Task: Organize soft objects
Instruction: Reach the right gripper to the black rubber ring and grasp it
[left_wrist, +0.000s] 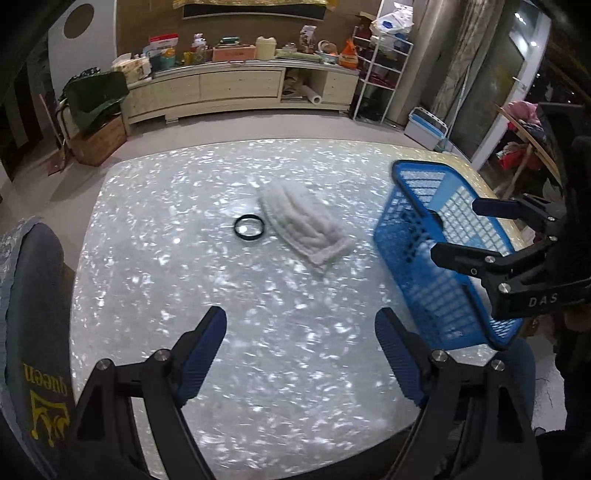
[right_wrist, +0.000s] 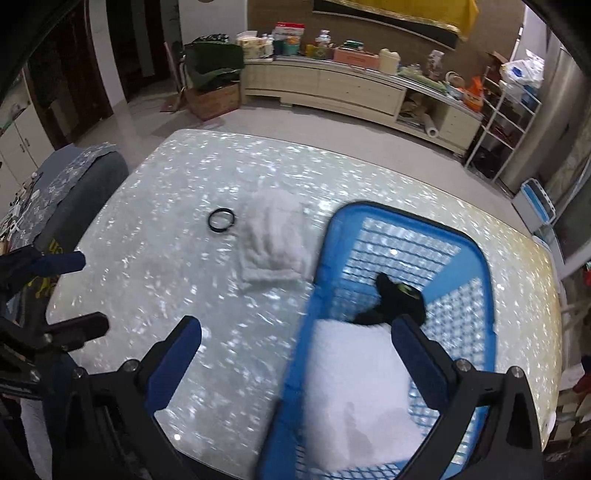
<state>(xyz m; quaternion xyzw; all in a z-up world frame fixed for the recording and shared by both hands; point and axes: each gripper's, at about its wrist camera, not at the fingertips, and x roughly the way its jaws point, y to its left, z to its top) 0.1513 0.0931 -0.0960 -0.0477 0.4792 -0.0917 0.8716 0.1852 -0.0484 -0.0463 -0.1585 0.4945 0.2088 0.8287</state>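
Nearest in the left wrist view, the left gripper (left_wrist: 301, 354) hangs over the speckled white table (left_wrist: 258, 387) with its 2 blue-padded jaws spread wide and nothing between them. In the right wrist view the right gripper (right_wrist: 295, 354) is likewise spread, nothing clamped — one finger over bare tabletop, the other over the near end of the blue basket (right_wrist: 476, 295), whose rim passes between them. Inside that basket a white soft bundle (right_wrist: 354, 398) fills the near part, and a small black soft item (right_wrist: 399, 299) lies just beyond it, touching its far edge. Farther out on the table, just beside the basket's left wall, a folded white knitted cloth (left_wrist: 306, 225) lies flat, with a black ring (left_wrist: 249, 228) next to its left edge. A grey chair back (left_wrist: 33, 314) stands at the table's left side. Beyond the table — across open floor — a long low cabinet (left_wrist: 240, 88) crowded with boxes and jars runs along the far wall.
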